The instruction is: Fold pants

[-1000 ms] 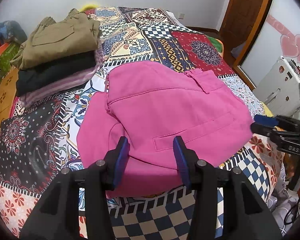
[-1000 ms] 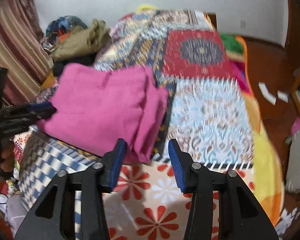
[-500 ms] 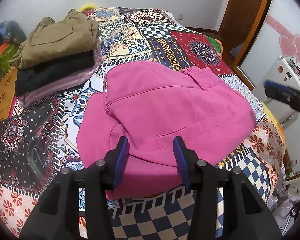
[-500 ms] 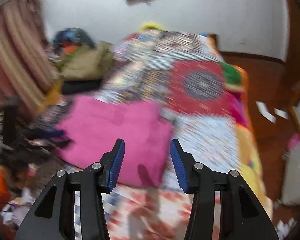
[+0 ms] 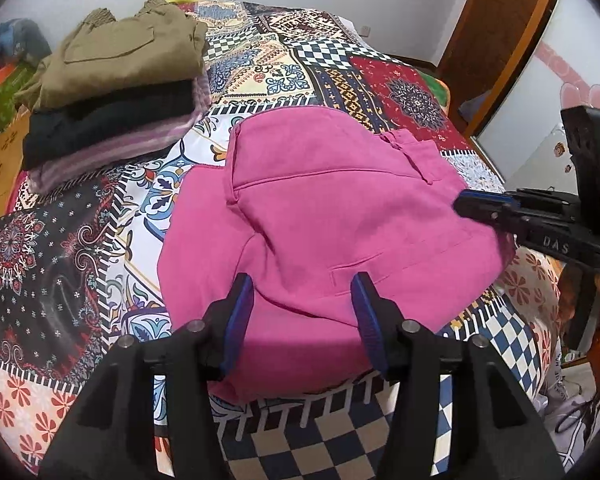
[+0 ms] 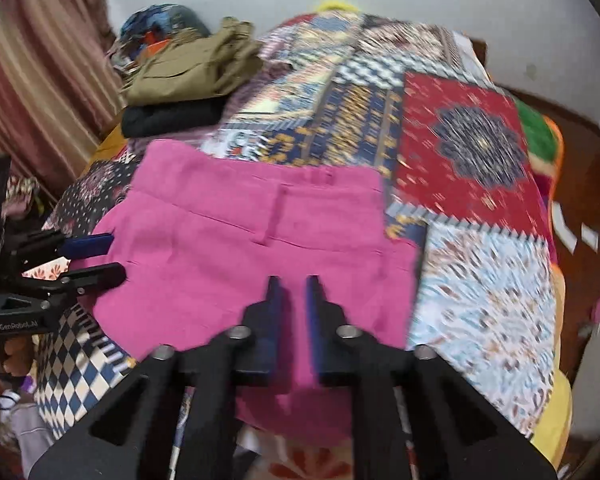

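- Olive-green folded trousers (image 5: 128, 52) top a pile at the far left of the bed, above a black folded garment (image 5: 112, 120) and a purple striped folded garment (image 5: 112, 152).
- Patchwork-patterned bedspread (image 5: 340, 68) covers the whole bed, with no box or basket in plain view on it.
- Bright pink cotton pants (image 5: 320, 216) lie folded into a thick bundle near the middle of the near edge, well apart from the pile.
- Black left gripper with blue pads (image 5: 302, 316) hangs over the near edge of the pink pants; its jaws are opening, pads apart, gripping nothing.
- Black right gripper with blue pads (image 6: 294, 304) is above the pants' near right part; its jaws are closing to a narrow gap, and no cloth shows pinched between them.
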